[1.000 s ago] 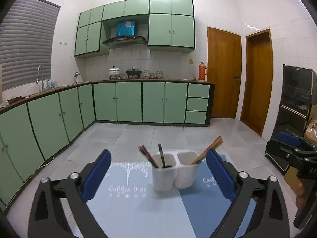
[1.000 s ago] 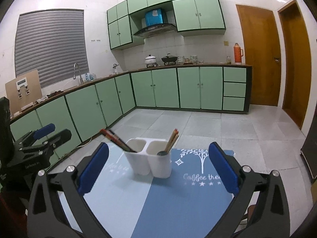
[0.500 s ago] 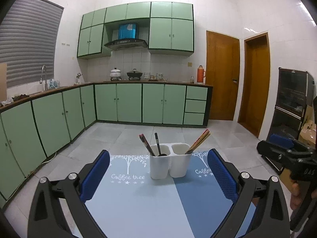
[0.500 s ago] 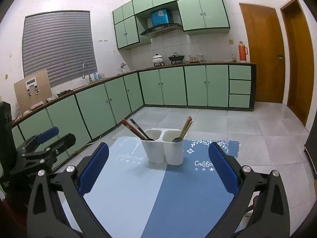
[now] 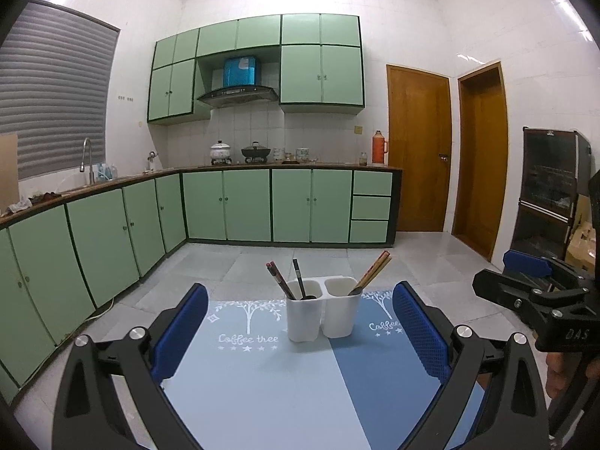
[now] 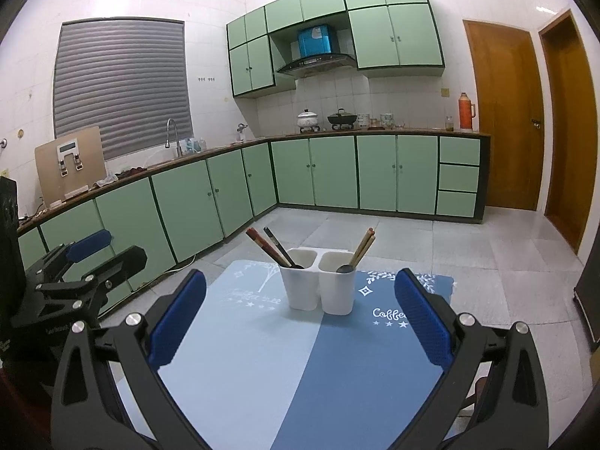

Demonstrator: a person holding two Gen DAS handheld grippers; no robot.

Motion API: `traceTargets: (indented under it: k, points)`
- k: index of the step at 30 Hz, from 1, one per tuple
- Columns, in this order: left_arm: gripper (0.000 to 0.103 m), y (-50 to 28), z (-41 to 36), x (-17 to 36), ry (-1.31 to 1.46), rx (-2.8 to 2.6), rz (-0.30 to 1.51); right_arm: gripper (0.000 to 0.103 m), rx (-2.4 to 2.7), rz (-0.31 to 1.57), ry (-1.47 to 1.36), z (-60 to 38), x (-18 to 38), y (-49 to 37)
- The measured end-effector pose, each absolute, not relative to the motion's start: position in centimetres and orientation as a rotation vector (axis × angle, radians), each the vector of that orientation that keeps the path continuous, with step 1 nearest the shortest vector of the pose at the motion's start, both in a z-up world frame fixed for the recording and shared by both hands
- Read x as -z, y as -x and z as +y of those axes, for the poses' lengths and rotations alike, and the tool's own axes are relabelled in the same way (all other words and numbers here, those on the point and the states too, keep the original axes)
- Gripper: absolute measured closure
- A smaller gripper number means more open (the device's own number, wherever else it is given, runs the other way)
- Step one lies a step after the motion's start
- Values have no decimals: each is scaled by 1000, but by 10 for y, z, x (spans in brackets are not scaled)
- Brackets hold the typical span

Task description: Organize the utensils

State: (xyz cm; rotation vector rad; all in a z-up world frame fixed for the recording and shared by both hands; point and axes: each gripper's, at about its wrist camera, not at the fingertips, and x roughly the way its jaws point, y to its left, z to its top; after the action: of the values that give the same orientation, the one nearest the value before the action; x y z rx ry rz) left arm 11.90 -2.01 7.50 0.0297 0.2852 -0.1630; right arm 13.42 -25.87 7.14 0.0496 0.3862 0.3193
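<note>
Two grippers, left (image 5: pixel 300 332) and right (image 6: pixel 300 318), both spread wide, empty | caddy (image 5: pixel 320 307) dead ahead of your fingers, chopsticks (image 5: pixel 369 273) and spoons sorted inside | step looks finished; you need only pull back.

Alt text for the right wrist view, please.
A white two-compartment utensil holder stands on a blue mat, chopsticks in both compartments, framed by the open, empty right gripper. The left gripper is at the left edge.
</note>
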Motion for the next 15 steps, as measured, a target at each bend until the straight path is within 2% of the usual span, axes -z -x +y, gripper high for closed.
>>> traceTargets:
  k: [15]
  points:
    - [6,-111,-16,-75,-25,163,269,5,-322,381,-44,-259,-72,-130]
